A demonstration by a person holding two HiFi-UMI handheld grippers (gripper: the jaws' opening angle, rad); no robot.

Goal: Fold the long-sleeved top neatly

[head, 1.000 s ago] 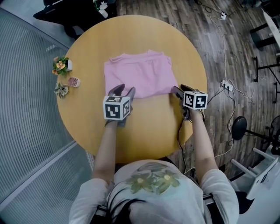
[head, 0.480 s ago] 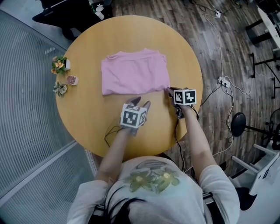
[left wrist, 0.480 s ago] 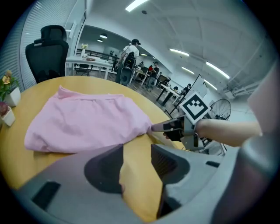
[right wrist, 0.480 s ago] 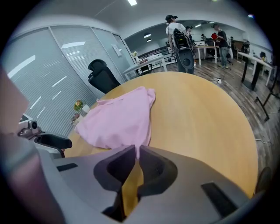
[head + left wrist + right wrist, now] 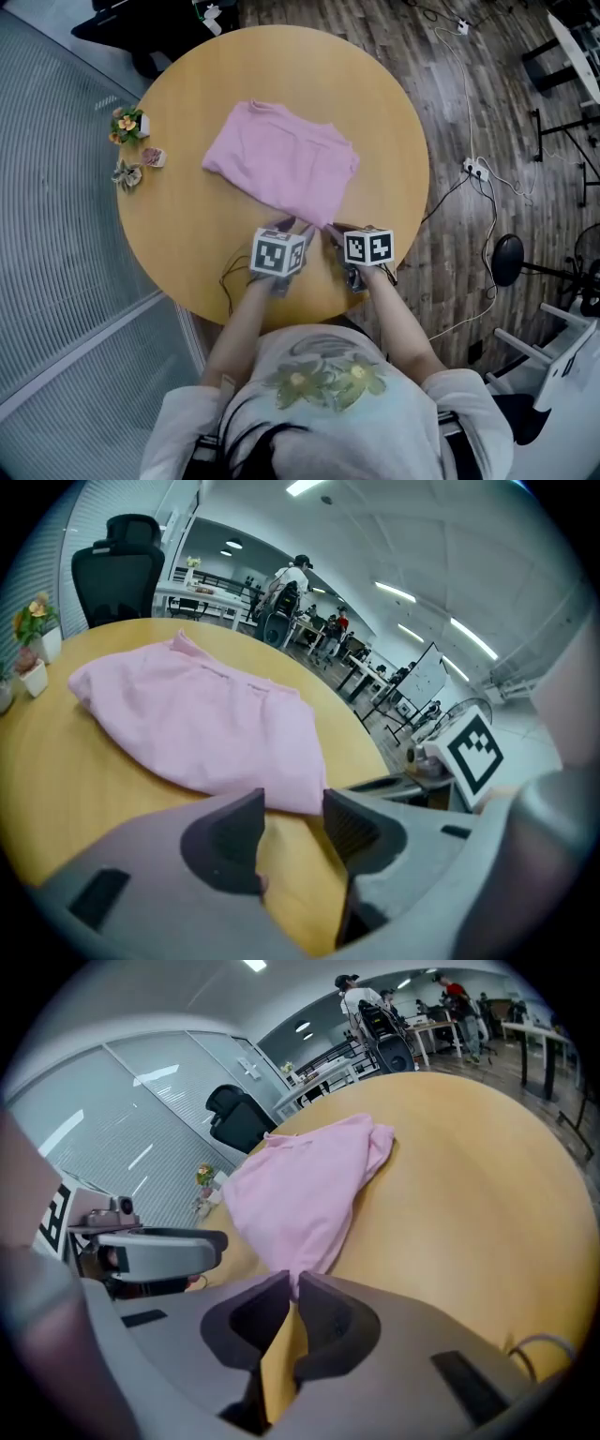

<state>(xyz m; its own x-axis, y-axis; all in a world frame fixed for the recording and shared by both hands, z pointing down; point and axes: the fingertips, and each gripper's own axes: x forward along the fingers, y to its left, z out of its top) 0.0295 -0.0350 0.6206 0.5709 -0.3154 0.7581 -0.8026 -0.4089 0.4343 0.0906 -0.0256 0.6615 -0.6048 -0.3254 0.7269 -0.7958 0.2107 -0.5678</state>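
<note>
The right gripper (image 5: 292, 1282) pinches the near corner of the pink top (image 5: 281, 159) on the table (image 5: 187, 225), while the left gripper (image 5: 293, 806) hangs spread just beside it.

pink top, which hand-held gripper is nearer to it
Right. The right hand-held gripper is shut on the near corner of the pink top; the left hand-held gripper is open beside it, the fabric edge just beyond its jaws.
</note>
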